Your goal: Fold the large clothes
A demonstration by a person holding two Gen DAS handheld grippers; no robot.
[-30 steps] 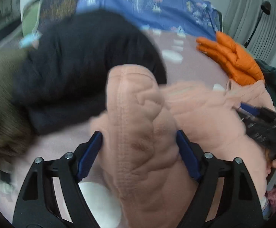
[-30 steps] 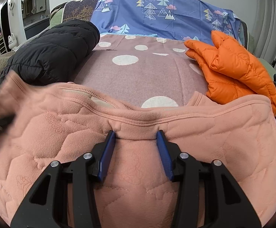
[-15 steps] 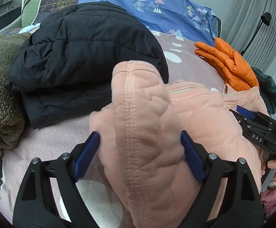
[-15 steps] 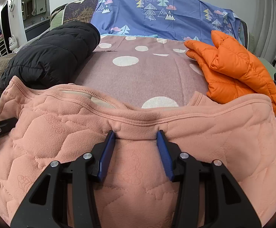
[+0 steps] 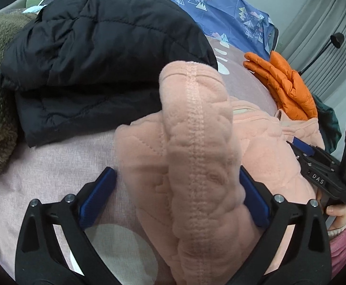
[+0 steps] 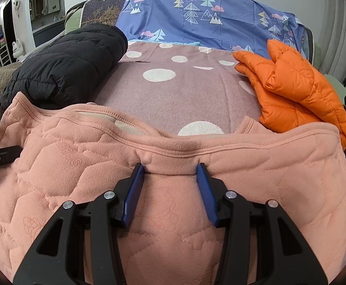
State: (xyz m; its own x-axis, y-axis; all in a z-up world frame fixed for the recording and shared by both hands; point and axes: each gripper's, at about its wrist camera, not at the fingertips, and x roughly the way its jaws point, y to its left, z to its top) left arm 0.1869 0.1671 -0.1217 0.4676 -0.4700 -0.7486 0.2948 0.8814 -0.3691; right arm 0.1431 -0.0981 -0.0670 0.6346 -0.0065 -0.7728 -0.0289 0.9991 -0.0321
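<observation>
My left gripper (image 5: 176,196) is tilted downward and its fingers have just been opening, so they're spread about as wide as they go now. There's a thick fold of the pink sweatshirt (image 5: 196,154) standing between them. The left-hand pad sits clear of it with a visible gap; the right-hand one is right up against the cloth, but no squeeze.

My right gripper (image 6: 170,175) is also angled down, fingers about half closed and pinching the sweatshirt's ribbed edge, which bunches between the pads. From the left camera I can see fingertips and a pink sleeve cuff of my right hand (image 5: 337,213) around its handle.
</observation>
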